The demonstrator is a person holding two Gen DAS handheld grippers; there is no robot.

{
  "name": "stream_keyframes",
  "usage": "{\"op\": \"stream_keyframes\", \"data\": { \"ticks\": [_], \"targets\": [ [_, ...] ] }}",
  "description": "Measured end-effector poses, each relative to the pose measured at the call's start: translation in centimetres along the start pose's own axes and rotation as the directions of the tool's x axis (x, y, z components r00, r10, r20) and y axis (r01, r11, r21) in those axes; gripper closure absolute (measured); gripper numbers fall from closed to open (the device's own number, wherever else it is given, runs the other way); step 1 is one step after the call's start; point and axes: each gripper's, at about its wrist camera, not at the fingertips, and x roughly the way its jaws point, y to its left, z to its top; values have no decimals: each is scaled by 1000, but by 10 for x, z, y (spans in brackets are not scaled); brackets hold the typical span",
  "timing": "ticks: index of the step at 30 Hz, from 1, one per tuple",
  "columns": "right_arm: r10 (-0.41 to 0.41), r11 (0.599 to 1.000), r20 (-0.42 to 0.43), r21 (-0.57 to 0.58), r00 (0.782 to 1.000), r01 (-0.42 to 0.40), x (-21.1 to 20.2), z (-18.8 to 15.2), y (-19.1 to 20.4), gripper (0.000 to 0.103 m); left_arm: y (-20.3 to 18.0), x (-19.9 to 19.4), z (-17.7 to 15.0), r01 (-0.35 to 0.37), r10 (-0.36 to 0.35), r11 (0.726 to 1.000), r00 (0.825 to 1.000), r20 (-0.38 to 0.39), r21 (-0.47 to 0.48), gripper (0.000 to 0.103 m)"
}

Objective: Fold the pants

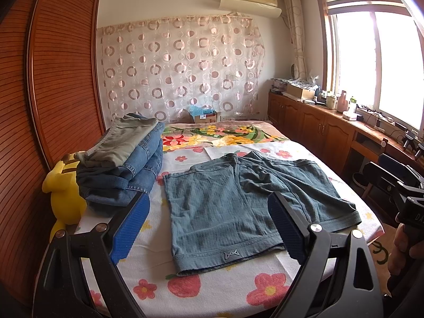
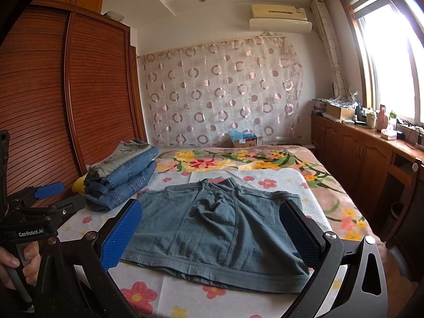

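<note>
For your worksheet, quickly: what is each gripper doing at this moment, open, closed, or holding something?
Left gripper: open, holding nothing, fingers spread above the blue-grey shorts.
Right gripper: open, holding nothing, fingers spread above the same shorts.

Both the left claw (image 1: 209, 228) and the right claw (image 2: 212, 233) are spread wide, each hand-held side by side.

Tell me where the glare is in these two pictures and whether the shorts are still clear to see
Left wrist view: the window at right is blown out white, and the teal shorts stay sharp and evenly lit. Right wrist view: the same window flares at the right edge, washing out the frame there; the shorts remain clear. Both views bend straight lines, as in the wardrobe.
</note>
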Motion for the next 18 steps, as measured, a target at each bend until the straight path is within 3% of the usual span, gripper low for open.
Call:
{"op": "stream_keyframes", "data": {
  "ticks": [18],
  "targets": [
    [-2, 1000, 2, 2, 1000, 2, -1, 0, 0, 0, 0, -6, 4, 1, -1, 1000, 1000, 1, 0, 12]
  ]
}}
